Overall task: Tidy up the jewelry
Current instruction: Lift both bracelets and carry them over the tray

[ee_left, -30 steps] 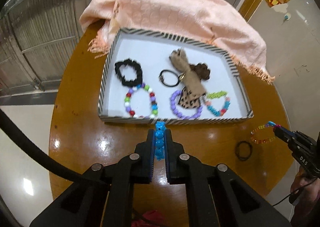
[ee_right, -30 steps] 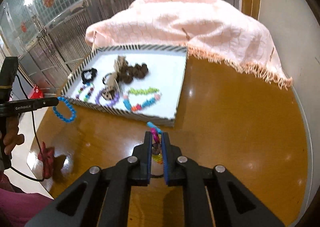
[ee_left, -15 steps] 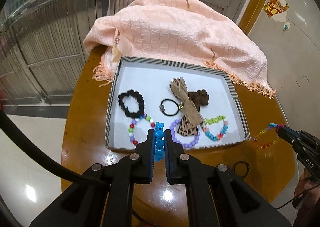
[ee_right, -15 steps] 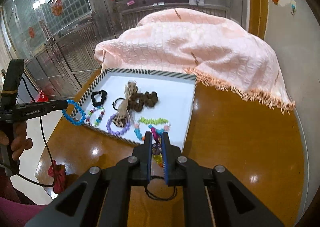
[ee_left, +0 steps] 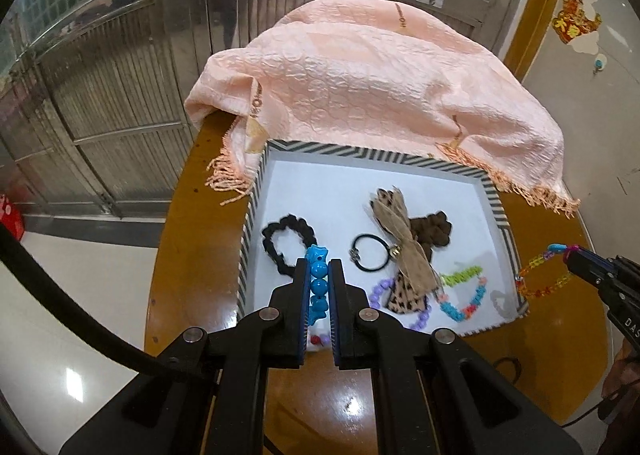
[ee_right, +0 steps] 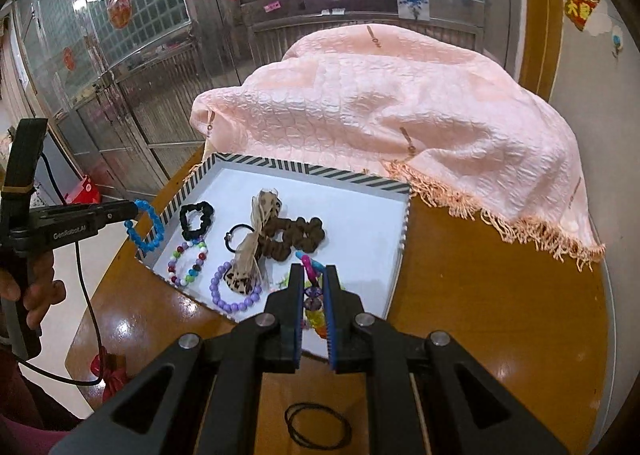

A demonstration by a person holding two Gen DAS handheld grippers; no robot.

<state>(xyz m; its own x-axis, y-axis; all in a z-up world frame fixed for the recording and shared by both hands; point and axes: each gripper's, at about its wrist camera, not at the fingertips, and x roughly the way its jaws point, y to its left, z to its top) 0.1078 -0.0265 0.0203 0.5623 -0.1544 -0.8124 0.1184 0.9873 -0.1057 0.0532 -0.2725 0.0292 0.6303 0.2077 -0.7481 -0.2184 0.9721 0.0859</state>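
Observation:
A white tray with a striped rim point(ee_left: 372, 153) point(ee_right: 304, 169) sits on a round wooden table. My left gripper point(ee_left: 319, 269) point(ee_right: 134, 209) is shut on a blue bead bracelet point(ee_left: 318, 287) point(ee_right: 146, 227), held above the tray's near left edge. My right gripper point(ee_right: 312, 275) point(ee_left: 568, 255) is shut on a clear multicoloured bead bracelet point(ee_right: 314, 307) point(ee_left: 542, 275), hanging over the tray's right side. Inside the tray lie a black scrunchie point(ee_left: 282, 245), a black hair tie point(ee_left: 370, 253), a tan bow point(ee_left: 404, 243), a brown scrunchie point(ee_left: 434, 231), a purple bead bracelet point(ee_right: 234, 291) and other bead bracelets.
A pink fringed cloth point(ee_left: 360, 83) covers the table's far side behind the tray. A thin black hair tie point(ee_right: 318, 431) lies on the wood near the front edge. A red item point(ee_right: 110, 373) sits at the table's left edge. A hand point(ee_right: 36, 287) grips the left handle.
Both grippers have risen and moved forward toward the tray with their bracelets. The blue bracelet now hangs over the tray's left edge, the clear one over its right side.

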